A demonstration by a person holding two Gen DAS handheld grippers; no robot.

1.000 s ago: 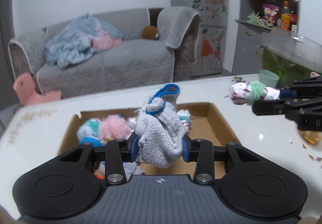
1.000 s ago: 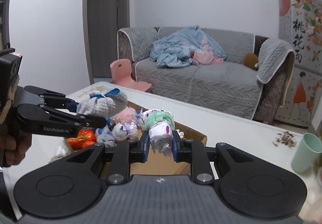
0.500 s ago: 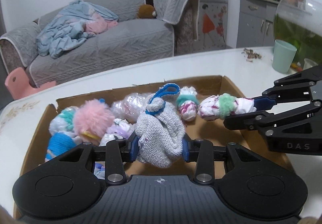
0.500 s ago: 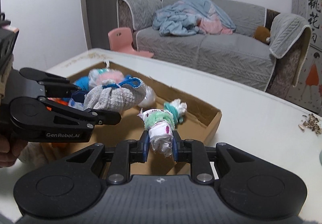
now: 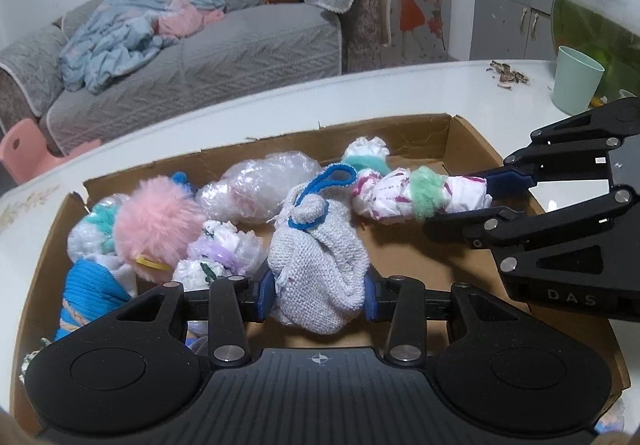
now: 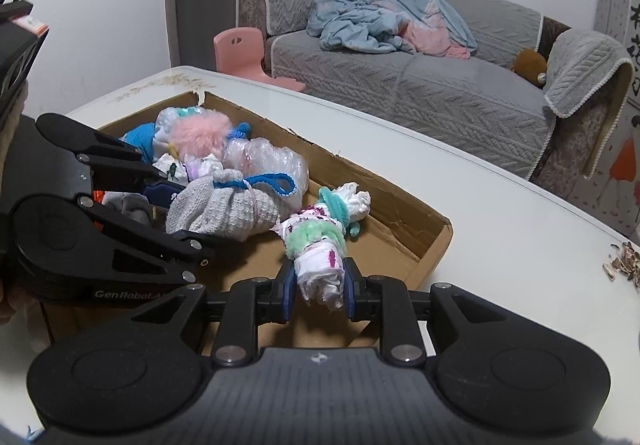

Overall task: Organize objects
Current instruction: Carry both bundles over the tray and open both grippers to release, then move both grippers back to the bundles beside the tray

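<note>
My left gripper (image 5: 320,291) is shut on a grey knitted bundle (image 5: 318,269) tied with a blue cord, held over the cardboard box (image 5: 460,133). My right gripper (image 6: 318,287) is shut on a white bundle with a green fuzzy band (image 6: 318,257), also over the box. In the left wrist view the right gripper (image 5: 476,201) comes in from the right with that white bundle (image 5: 404,197). In the right wrist view the left gripper (image 6: 180,209) comes in from the left with the grey bundle (image 6: 224,207).
The box holds several bundles: a pink fluffy one (image 5: 154,221), a clear plastic-wrapped one (image 5: 256,191), a blue knitted one (image 5: 90,291), a white and teal one (image 5: 366,155). A green cup (image 5: 574,79) and a fish bowl (image 5: 600,9) stand on the white table (image 6: 500,237) at right. Seed shells (image 6: 624,259) lie there.
Both grippers have moved forward and down over the box with their bundles still held. The two bundles have come closer together inside the box.
</note>
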